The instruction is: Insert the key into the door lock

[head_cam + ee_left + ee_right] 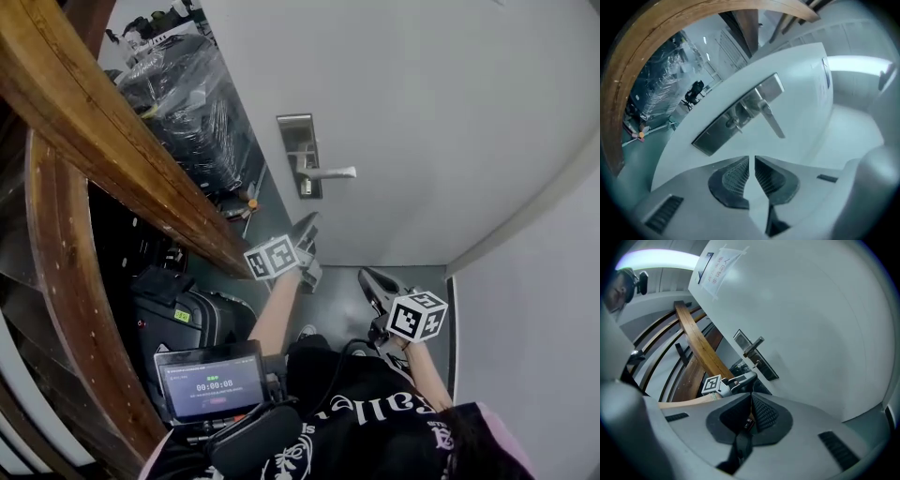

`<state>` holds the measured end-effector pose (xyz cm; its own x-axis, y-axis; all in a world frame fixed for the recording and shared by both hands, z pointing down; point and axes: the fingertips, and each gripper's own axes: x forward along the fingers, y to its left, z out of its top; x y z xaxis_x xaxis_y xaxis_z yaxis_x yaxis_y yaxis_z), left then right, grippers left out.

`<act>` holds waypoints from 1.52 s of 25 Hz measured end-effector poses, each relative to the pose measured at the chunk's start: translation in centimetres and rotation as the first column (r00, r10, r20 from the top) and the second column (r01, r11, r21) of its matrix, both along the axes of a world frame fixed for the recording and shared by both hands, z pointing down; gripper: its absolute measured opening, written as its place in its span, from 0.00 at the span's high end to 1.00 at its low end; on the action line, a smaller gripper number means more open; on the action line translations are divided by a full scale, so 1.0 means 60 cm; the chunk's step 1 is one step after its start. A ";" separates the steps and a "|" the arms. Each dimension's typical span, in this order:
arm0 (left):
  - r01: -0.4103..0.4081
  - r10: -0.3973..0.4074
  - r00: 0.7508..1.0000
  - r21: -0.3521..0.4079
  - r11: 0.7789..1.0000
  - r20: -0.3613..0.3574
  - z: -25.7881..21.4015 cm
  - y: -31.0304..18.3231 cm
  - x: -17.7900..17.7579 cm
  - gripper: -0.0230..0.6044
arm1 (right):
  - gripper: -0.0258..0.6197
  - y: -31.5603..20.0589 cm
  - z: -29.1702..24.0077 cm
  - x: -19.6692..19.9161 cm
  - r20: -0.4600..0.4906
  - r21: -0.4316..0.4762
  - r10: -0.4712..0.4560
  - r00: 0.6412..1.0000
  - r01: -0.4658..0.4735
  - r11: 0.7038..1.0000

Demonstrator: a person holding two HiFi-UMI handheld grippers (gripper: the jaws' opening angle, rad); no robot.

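Below the door lock, right gripper pinched what looked like the key, left gripper closed empty; approach step in hand, keyhole alignment next.

— How is the light in the head view?
— Soft and even. The plain white door is bright with no glare, and the silver metal lever handle on it casts barely a shadow.
— And the gripper views?
— Both look bluish and bend hard toward dark round corners. A bright strip of ceiling light glows past the door's top edge. The left view is slightly soft.
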<state>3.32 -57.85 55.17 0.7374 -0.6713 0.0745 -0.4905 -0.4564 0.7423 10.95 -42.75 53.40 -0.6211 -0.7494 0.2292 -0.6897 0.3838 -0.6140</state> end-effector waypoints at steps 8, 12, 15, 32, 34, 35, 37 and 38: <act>0.002 -0.012 0.991 0.075 0.997 0.130 0.000 0.201 -0.007 0.96 | 0.93 0.072 0.001 -0.026 0.000 -0.011 -0.128 0.992 0.128 0.992; 0.012 -0.027 0.989 0.100 0.995 0.149 -0.024 0.293 -0.015 0.96 | 0.93 0.120 0.012 -0.048 0.023 -0.034 -0.170 0.985 0.171 0.985; 0.013 -0.030 0.987 0.106 0.994 0.159 -0.035 0.358 -0.030 0.96 | 0.93 0.155 0.025 -0.075 0.035 -0.055 -0.203 0.979 0.205 0.977; -0.205 0.174 0.970 0.185 0.961 0.172 -0.068 0.730 -0.209 0.96 | 0.93 0.459 0.031 -0.298 0.037 -0.053 -0.046 0.998 0.048 0.997; -0.244 0.213 0.961 0.177 0.954 0.177 -0.058 0.772 -0.227 0.96 | 0.93 0.512 0.043 -0.312 0.038 -0.073 -0.002 0.999 0.005 0.997; -0.255 0.226 0.958 0.173 0.951 0.175 -0.054 0.791 -0.235 0.96 | 0.93 0.536 0.048 -0.318 0.040 -0.084 0.014 0.999 -0.010 0.996; -0.270 0.242 0.955 0.168 0.948 0.172 -0.047 0.823 -0.245 0.96 | 0.93 0.576 0.054 -0.325 0.039 -0.101 0.032 0.999 -0.028 0.995; -0.276 0.248 0.954 0.167 0.947 0.171 -0.044 0.835 -0.248 0.96 | 0.93 0.594 0.054 -0.327 0.028 -0.104 0.036 0.999 -0.033 0.994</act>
